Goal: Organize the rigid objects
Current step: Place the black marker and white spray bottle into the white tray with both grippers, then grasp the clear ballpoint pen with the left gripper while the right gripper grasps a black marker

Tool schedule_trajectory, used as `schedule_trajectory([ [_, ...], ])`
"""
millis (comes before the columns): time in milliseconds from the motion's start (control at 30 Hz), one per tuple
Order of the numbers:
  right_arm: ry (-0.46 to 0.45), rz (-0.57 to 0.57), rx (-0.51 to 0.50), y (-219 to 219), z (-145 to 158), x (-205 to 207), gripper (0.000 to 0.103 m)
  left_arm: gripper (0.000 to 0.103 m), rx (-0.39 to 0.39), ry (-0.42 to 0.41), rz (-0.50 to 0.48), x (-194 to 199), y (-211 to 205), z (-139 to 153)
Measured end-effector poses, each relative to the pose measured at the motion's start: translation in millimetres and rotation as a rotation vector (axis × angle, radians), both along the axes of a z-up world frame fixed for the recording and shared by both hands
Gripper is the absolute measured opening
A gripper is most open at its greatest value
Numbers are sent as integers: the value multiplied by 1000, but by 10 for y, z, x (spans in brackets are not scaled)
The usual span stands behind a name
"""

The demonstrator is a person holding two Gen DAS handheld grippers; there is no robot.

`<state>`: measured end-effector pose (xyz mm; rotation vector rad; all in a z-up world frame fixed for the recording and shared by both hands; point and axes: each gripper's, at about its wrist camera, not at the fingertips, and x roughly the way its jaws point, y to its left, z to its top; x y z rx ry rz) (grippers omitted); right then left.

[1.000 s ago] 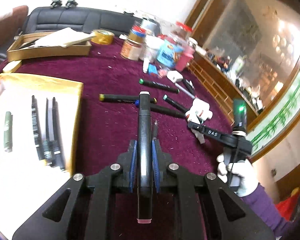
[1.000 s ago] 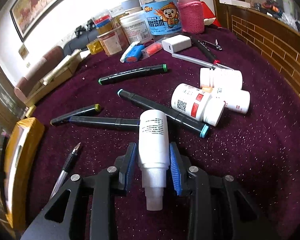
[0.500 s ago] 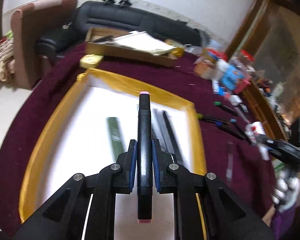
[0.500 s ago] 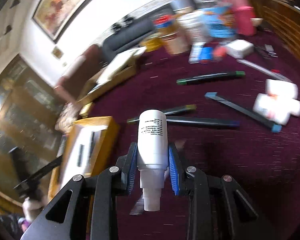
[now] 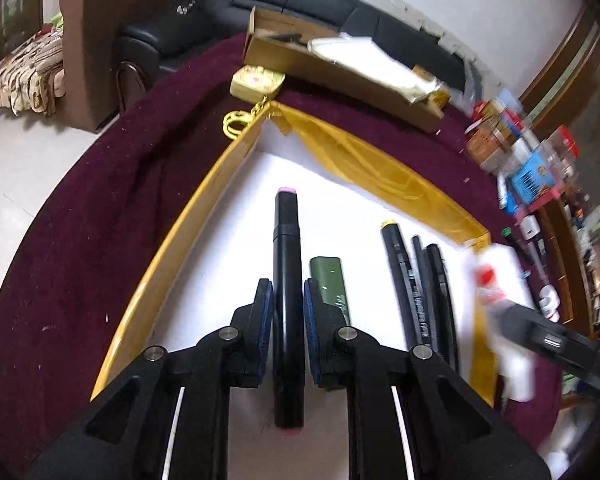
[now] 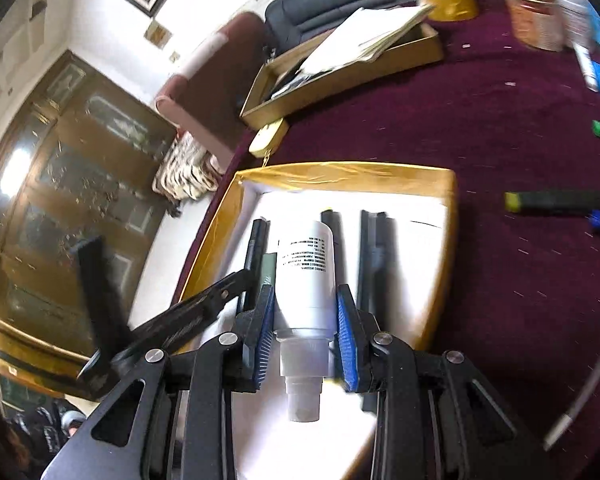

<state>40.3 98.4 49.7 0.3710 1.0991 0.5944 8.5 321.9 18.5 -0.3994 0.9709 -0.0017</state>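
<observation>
Both grippers are carrying loads: left gripper clamping a stiff black marker mid-barrel, right gripper pinching a light, slippery-looking white bottle at its shoulder, tray wall at 12 o'clock.

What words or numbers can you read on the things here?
None can be read for sure.
White bottle in the right gripper: black print, too blurred.
Green case in the tray: pale lettering, unreadable.
Black pen: white print, too small.
</observation>
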Motion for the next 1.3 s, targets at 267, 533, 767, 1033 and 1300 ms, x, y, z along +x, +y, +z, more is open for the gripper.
schedule_trajectory([
  [267, -7, 50, -93, 515, -125, 137, 27, 32, -167, -122, 62, -480, 268, 237],
  [533, -61, 12, -42, 134, 29, -59, 32, 39, -203, -218, 74, -795, 192, 478],
  [767, -247, -175, -101, -1015, 389, -445, 43, 51, -145, -269, -84, -887, -519, 699],
  [1033, -178, -410, -157, -2427, 100, -670, 43, 51, -53, -202, -396, -814, -1910, 620],
  [1300, -135, -512, -96, -3184, -139, -911, 43, 51, 197, -87, -451, -386, -2855, 116],
])
